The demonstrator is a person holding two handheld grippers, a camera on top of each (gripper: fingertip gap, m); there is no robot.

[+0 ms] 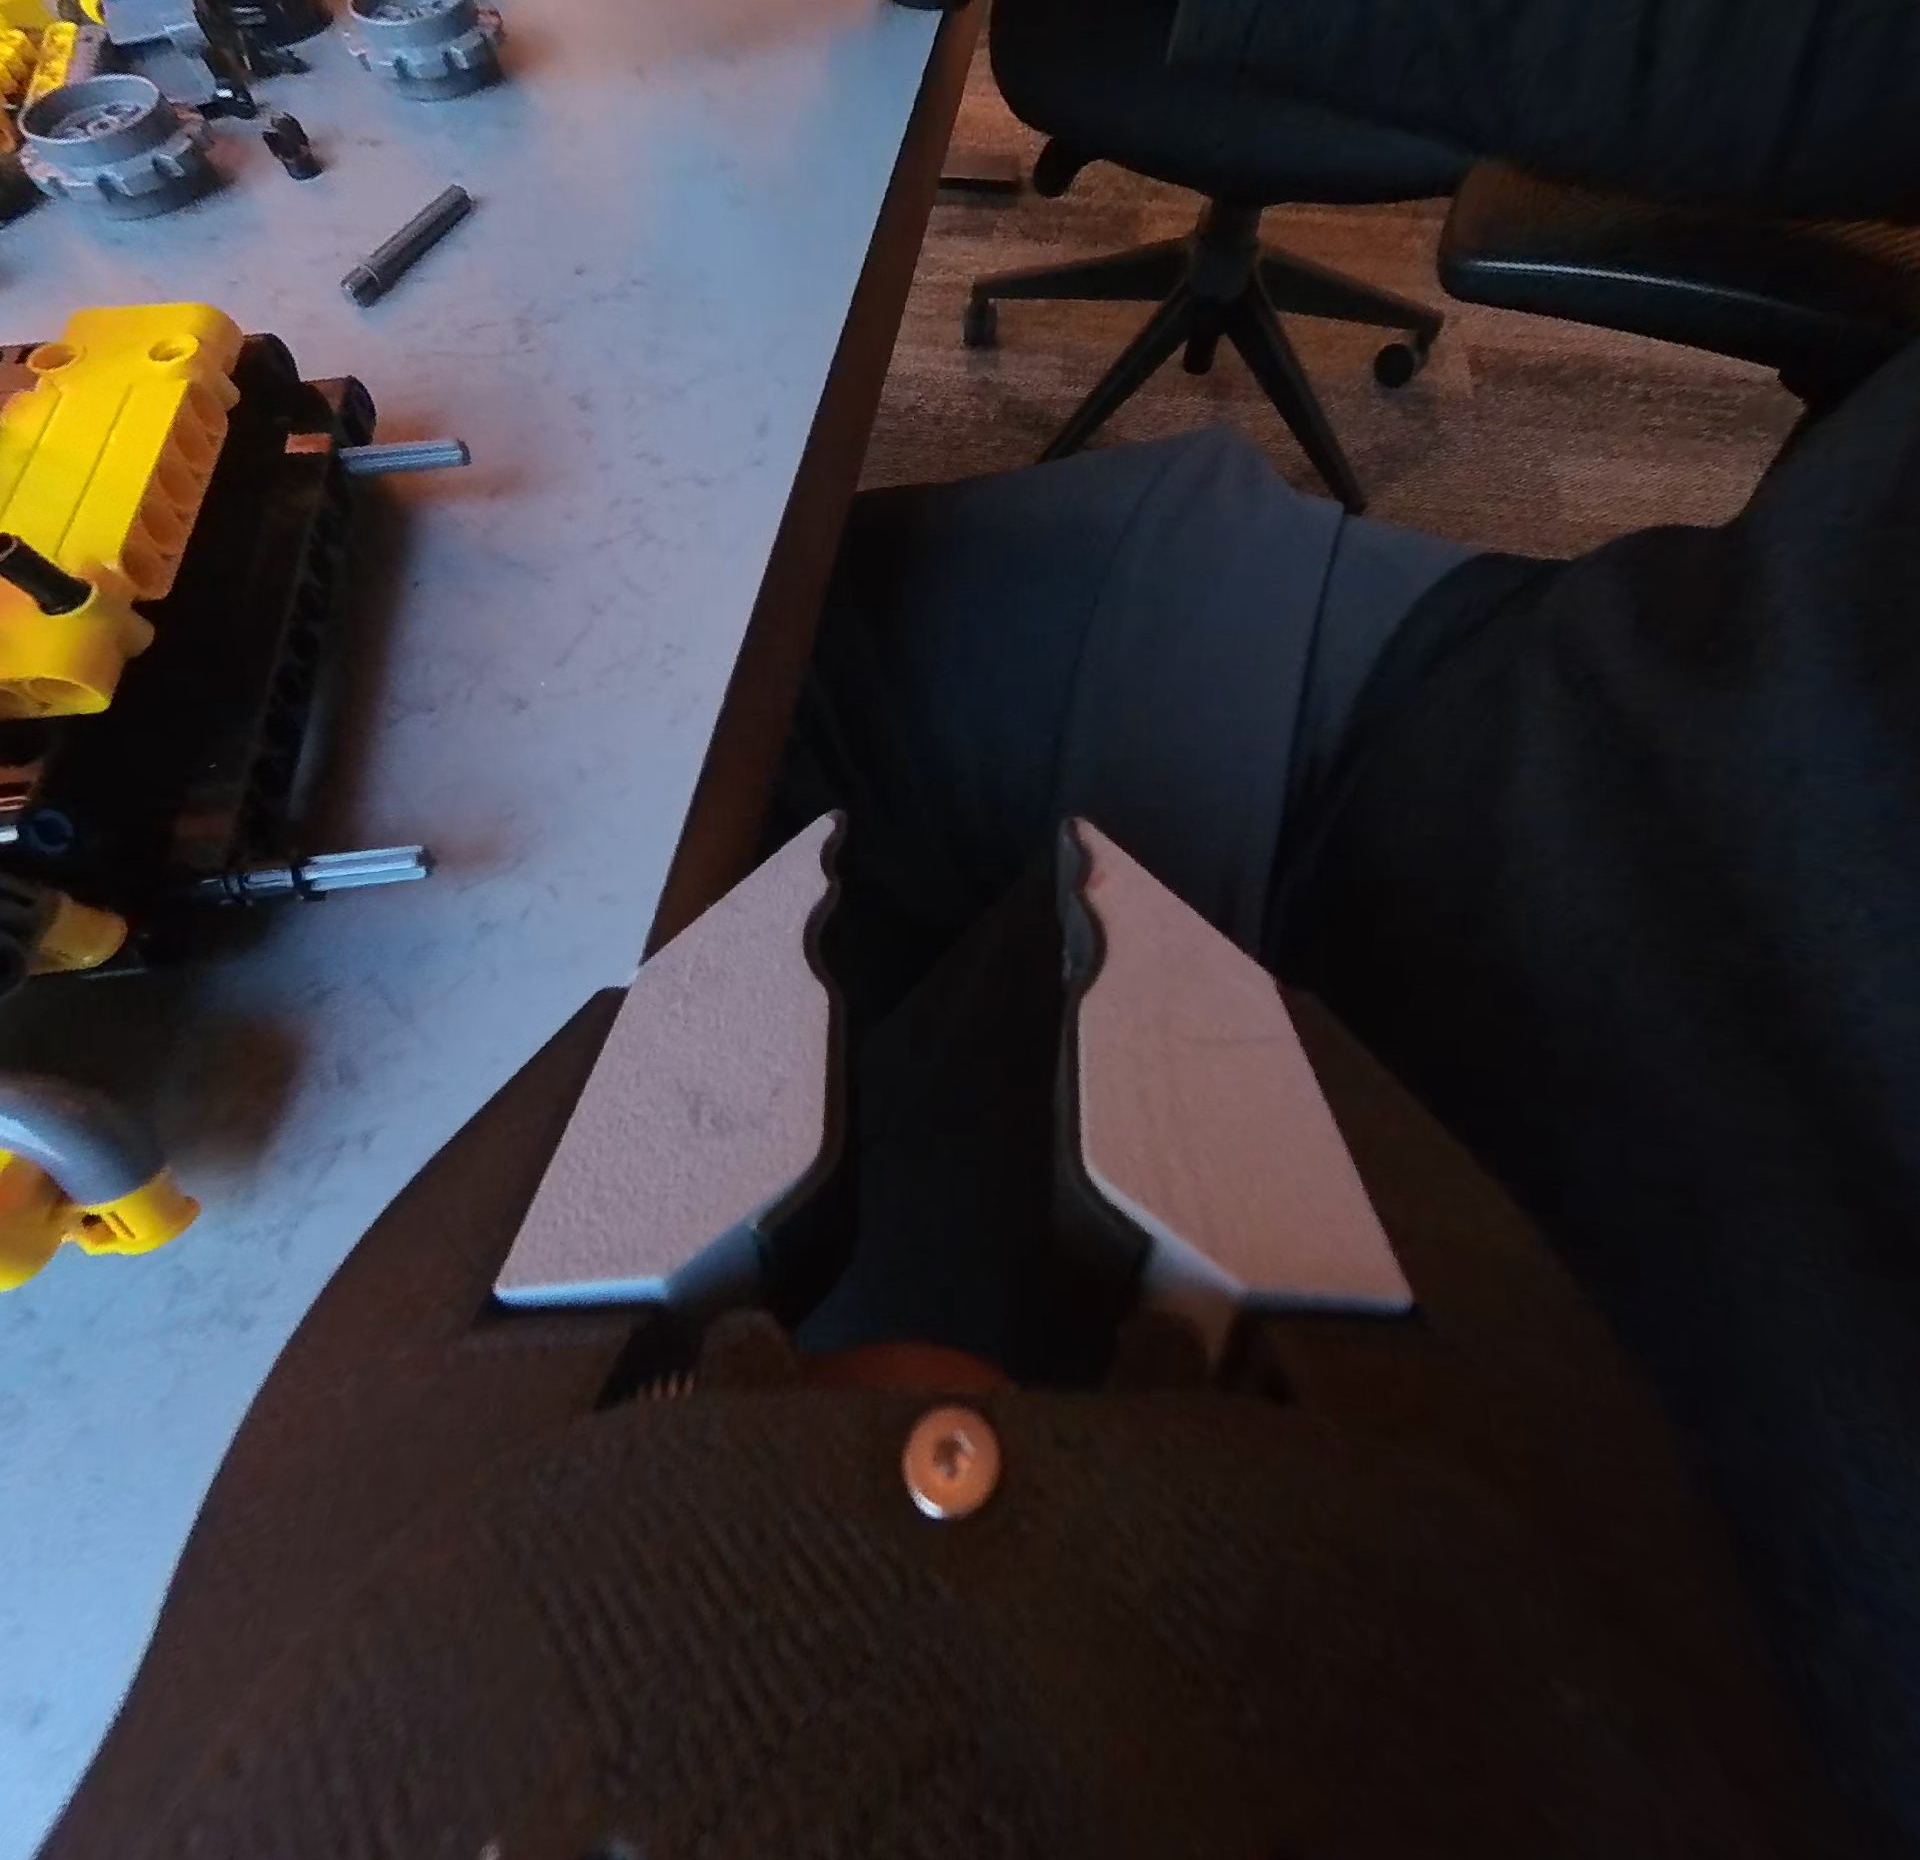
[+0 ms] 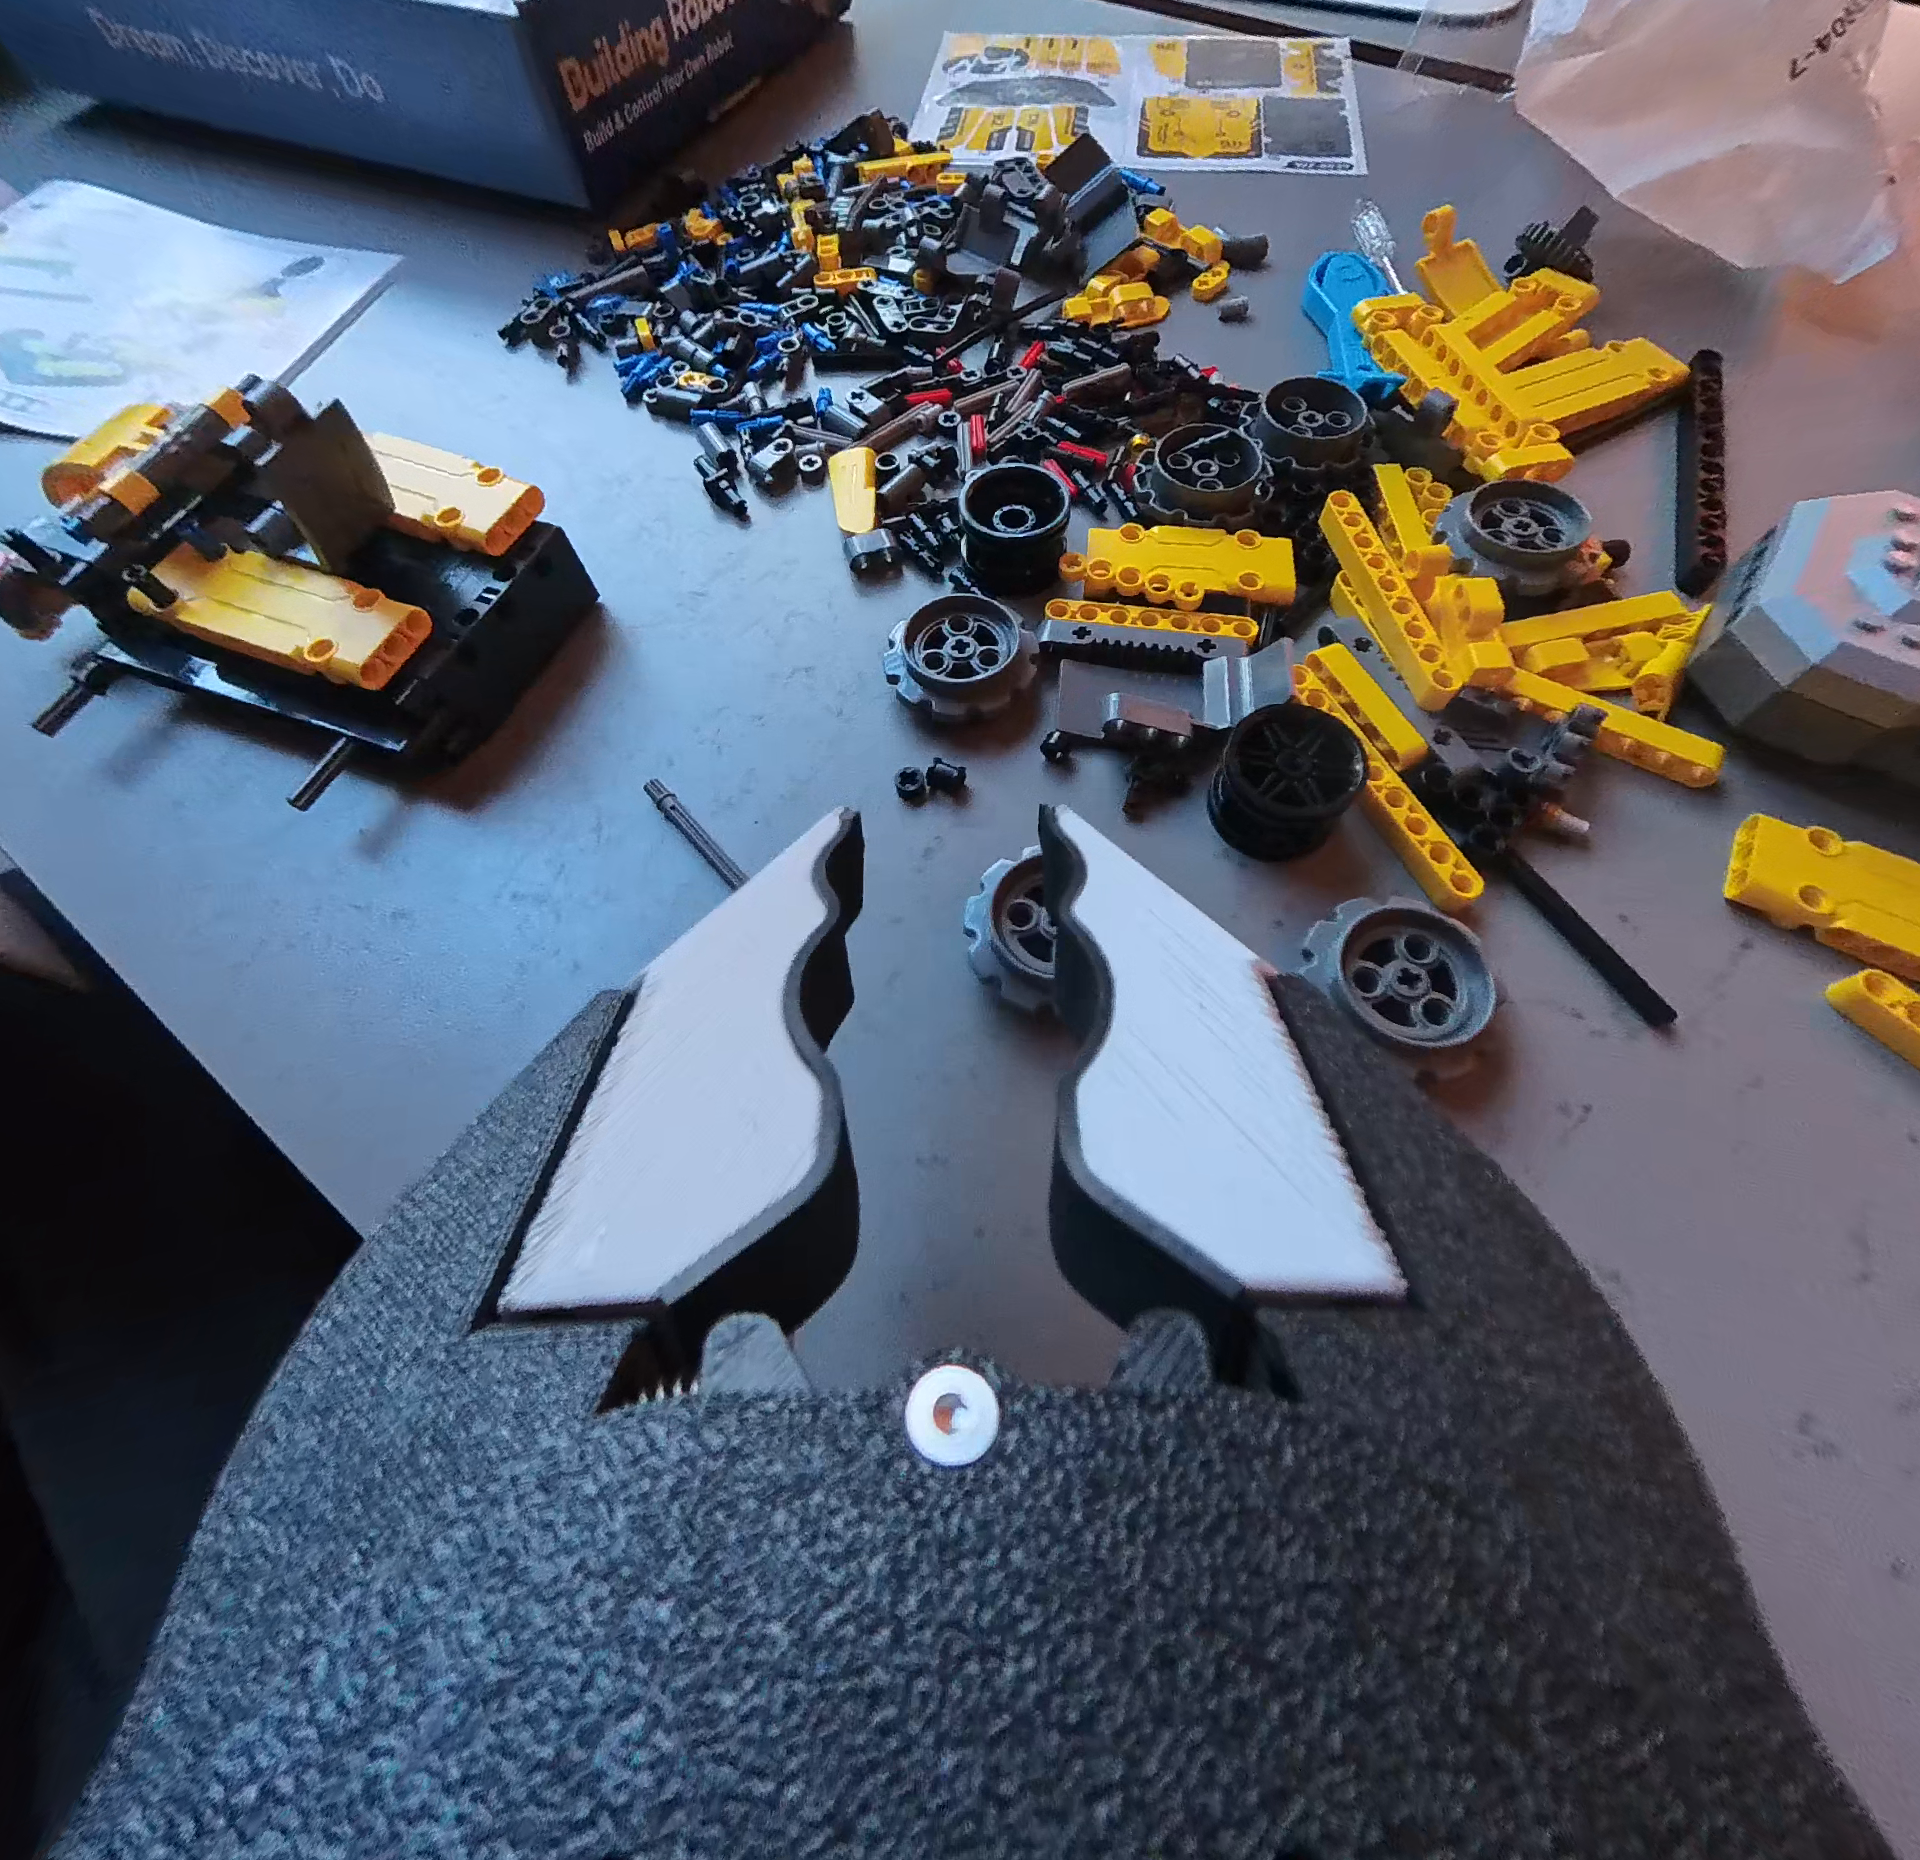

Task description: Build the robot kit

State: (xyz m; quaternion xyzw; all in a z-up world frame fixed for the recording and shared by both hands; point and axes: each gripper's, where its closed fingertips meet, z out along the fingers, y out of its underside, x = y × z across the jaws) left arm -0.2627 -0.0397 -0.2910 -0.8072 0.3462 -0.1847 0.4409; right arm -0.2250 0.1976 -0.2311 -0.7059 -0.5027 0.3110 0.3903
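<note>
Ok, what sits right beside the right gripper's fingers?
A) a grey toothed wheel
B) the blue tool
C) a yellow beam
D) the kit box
A: the grey toothed wheel lies on the table just behind the right gripper, partly hidden by one finger, with nothing between the open fingers.

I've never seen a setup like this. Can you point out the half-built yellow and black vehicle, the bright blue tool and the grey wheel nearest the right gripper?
Half-built vehicle (image 2: 312,574): right wrist view, on its yellow panel.
Blue tool (image 2: 1340,304): right wrist view, on its handle.
Grey wheel (image 2: 1003,927): right wrist view, on its hub.
</note>
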